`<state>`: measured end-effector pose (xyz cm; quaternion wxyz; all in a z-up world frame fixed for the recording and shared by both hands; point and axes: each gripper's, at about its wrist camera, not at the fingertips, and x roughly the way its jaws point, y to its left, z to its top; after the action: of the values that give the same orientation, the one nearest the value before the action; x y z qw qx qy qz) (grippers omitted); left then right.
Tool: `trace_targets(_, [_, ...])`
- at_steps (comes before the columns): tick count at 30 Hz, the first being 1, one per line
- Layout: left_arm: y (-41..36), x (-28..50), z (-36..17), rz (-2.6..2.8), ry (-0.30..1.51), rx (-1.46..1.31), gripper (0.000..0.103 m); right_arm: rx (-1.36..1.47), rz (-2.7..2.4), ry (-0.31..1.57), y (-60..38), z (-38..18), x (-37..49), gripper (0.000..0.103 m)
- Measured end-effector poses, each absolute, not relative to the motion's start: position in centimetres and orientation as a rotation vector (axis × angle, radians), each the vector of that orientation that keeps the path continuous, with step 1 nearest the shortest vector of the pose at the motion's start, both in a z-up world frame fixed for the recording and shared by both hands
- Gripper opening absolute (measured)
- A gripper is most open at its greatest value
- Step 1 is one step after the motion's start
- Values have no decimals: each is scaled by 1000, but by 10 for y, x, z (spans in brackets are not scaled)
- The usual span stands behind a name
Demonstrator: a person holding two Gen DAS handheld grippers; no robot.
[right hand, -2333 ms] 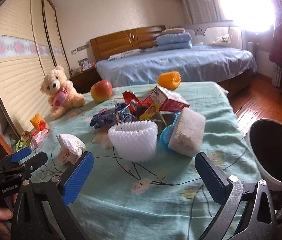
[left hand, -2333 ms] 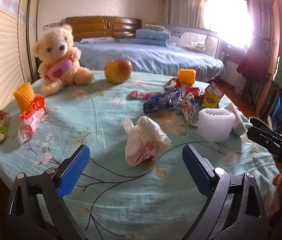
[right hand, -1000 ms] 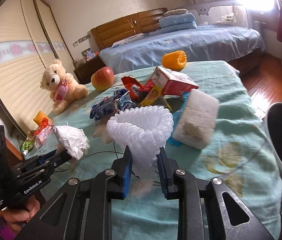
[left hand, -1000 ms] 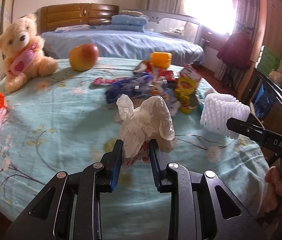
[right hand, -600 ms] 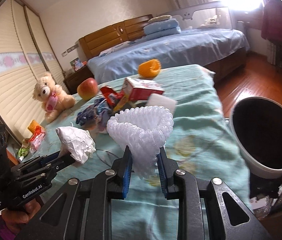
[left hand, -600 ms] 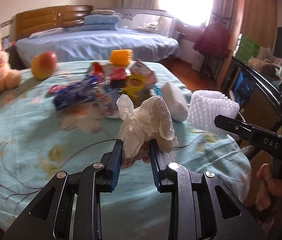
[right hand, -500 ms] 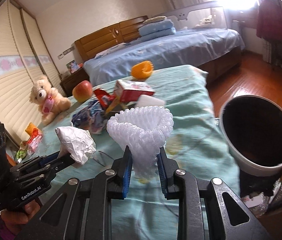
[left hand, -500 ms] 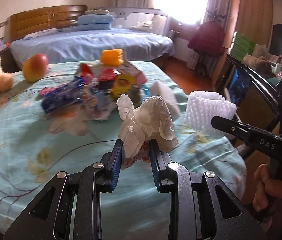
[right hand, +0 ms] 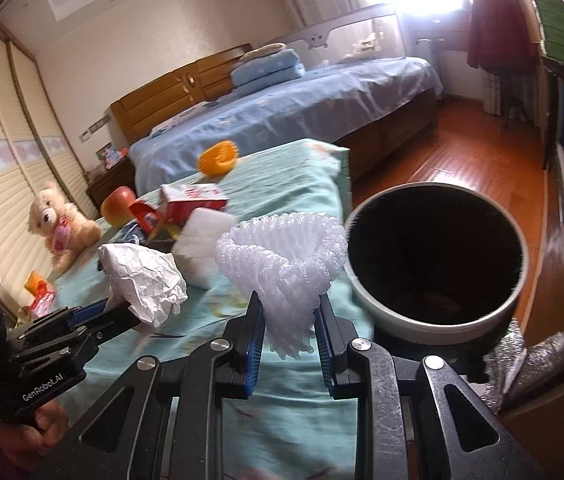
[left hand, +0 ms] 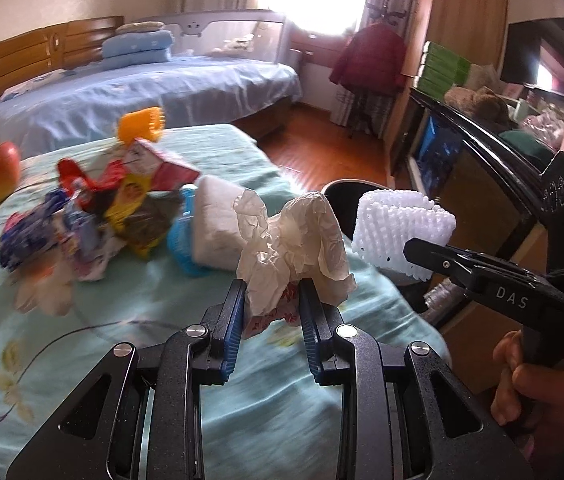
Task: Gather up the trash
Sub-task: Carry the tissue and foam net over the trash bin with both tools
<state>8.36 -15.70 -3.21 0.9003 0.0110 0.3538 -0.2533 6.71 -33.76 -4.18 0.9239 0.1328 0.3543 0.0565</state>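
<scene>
- Bedroom, teal floral tablecloth [left hand: 129, 364] over table, bed behind.
- Left gripper [left hand: 273, 312] clamps crumpled white tissue paper [left hand: 294, 240].
- Right gripper [right hand: 289, 344] clamps white foam fruit net [right hand: 282, 268].
- Round white bin with dark inside [right hand: 434, 256] sits off table edge, ahead-right; right gripper nearer.
- More wrappers [left hand: 93, 204] remain on table.

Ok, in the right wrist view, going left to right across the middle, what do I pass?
Teddy bear → apple → crumpled paper in the left gripper → white foam net in the right gripper → trash bin.
</scene>
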Motion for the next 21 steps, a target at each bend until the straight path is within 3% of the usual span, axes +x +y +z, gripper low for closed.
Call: trace_targets(21, [-236,121,-36,-611,781,99,26,294,-35,744,-403,-51,75,24])
